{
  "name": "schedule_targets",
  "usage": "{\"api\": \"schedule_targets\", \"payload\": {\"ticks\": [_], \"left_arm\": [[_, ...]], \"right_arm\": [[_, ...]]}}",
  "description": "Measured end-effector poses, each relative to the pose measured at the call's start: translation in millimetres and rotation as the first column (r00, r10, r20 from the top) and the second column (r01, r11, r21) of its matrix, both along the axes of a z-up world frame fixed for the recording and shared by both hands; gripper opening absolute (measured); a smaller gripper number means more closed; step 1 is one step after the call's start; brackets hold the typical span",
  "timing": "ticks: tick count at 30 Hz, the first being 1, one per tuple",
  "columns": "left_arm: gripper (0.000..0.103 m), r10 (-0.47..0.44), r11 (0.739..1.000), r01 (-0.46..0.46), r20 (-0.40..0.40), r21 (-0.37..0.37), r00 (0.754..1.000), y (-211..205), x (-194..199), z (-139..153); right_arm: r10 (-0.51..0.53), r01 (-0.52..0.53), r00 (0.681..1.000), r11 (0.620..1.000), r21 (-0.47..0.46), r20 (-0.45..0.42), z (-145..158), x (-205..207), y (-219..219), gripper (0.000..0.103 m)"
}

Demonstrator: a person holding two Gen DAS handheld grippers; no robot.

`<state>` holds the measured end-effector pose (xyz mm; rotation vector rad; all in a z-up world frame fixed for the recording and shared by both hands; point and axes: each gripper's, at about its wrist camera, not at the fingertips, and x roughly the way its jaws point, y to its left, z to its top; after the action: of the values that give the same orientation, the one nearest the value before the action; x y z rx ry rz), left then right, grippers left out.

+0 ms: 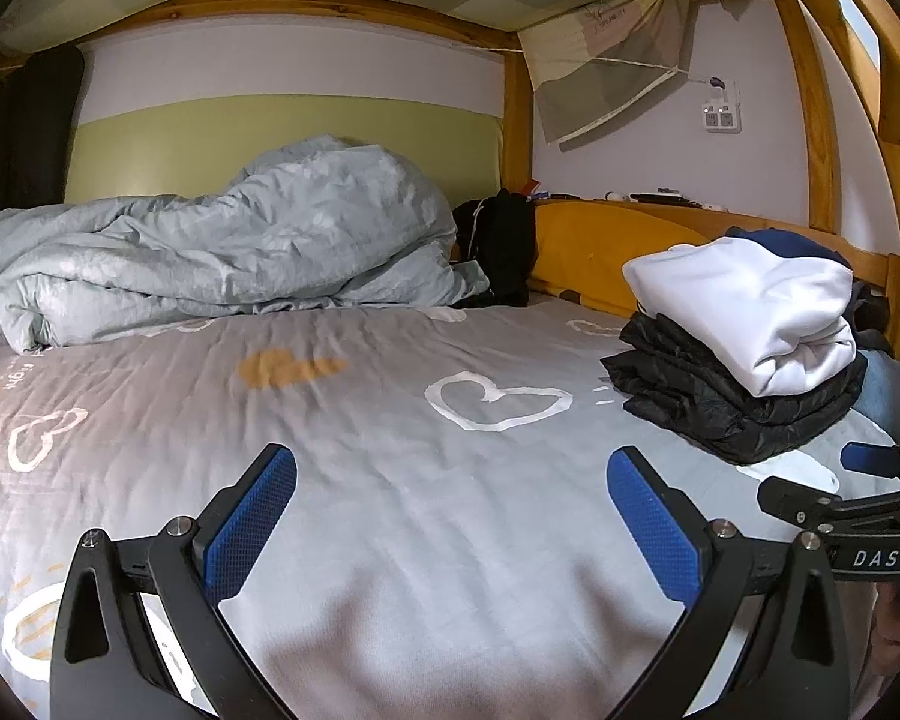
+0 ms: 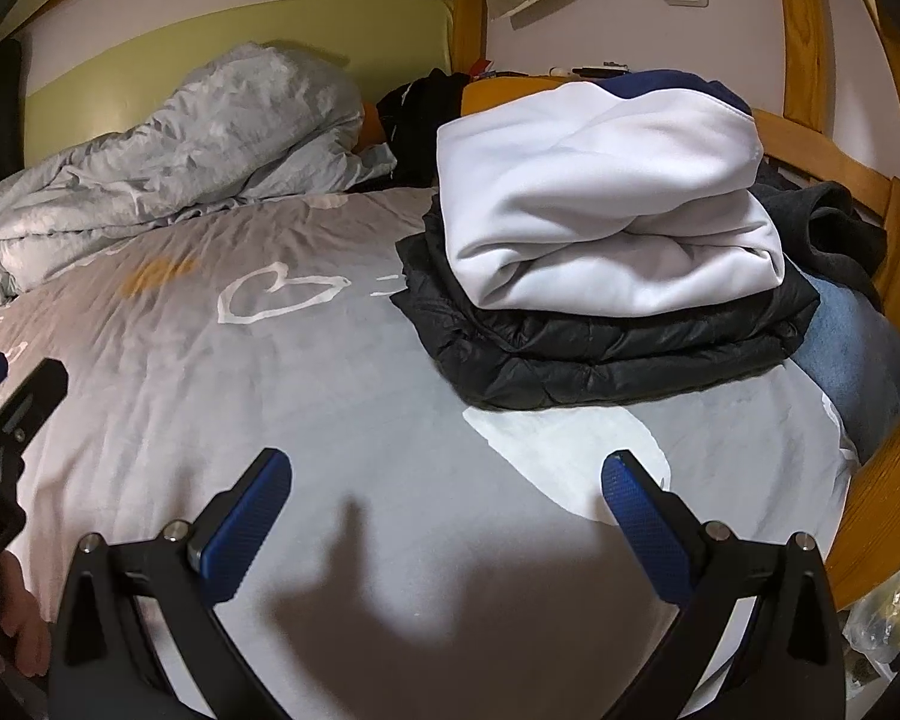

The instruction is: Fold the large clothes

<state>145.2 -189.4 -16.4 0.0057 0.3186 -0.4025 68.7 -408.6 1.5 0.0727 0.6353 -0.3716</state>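
Grey heart-print bedsheet [image 1: 390,420] is covering the mattress. Crumpled pale blue duvet [image 1: 228,240] is lying at its far side. Folded black quilted jacket [image 2: 600,342] is sitting on the sheet's right part, folded white-and-navy sweatshirt [image 2: 606,204] stacked on it. Left gripper [image 1: 450,516] and right gripper [image 2: 447,516] are hovering wide open, empty, over bare sheet, near side of the stack.

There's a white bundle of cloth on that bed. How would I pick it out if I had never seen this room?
Start at the grey bed sheet printed with hearts and look to its right side, near the wooden rail. A folded black puffy jacket lies there, and the white garment sits folded on top of it. It is the only white item, with a navy part at the back.
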Motion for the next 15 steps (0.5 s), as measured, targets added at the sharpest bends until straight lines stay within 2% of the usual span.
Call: {"api": "schedule_targets", "payload": {"ticks": [15], "left_arm": [[0.103, 0.003, 1.0, -0.003, -0.001, 0.001, 1.0, 0.0, -0.7, -0.1]], "right_arm": [[-0.007, 0.007, 1.0, 1.0, -0.001, 0.003, -0.4, -0.6, 0.8, 0.103]]}}
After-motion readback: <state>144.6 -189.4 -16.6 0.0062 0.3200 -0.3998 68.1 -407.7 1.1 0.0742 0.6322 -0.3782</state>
